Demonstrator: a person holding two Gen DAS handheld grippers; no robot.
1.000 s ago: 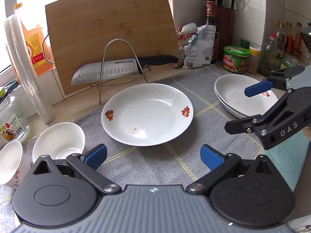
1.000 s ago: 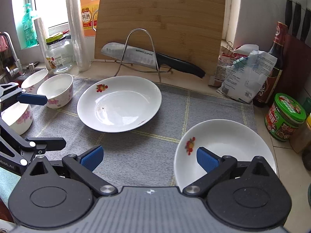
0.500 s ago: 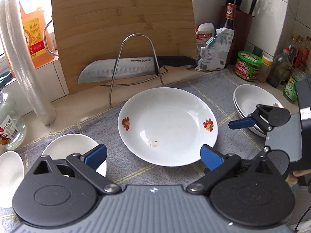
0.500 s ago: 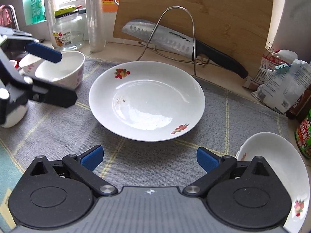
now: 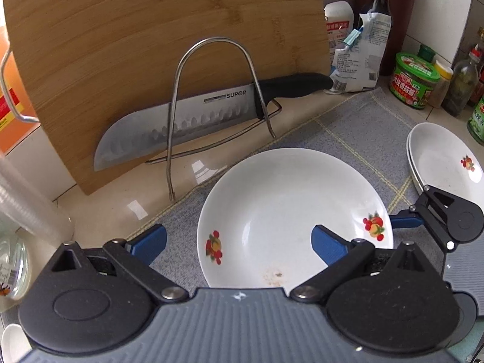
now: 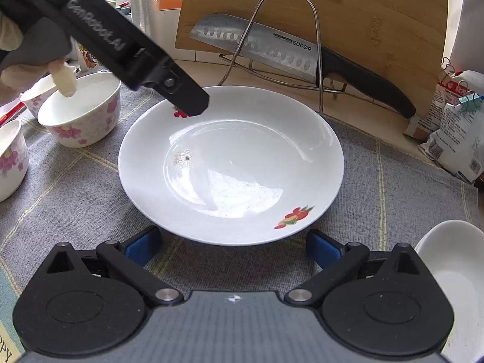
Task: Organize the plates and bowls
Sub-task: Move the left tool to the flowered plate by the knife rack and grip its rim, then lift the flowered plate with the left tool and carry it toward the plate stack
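Bamboo cutting board [image 5: 145, 45] leans upright at the counter's back edge. SUPOR knife [image 5: 193, 118] sits in the wire rack [image 5: 211, 96] in front of it. Grey checked mat [image 6: 408, 199] covers the counter. Back right corner: sauce bottle [image 5: 381, 3], paper bags [image 5: 360, 54], green-lidded jar [image 5: 414, 80].

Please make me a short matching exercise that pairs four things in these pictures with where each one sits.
Things:
1. large plate
2. knife
3. floral bowl
4. green-lidded jar

Places:
A. held in the wire rack against the cutting board
B. on the bare counter beside the bottles
C. middle of the grey cloth
D. on the cloth, to the plate's left in the right wrist view

Pairs: 1-C, 2-A, 3-D, 4-B
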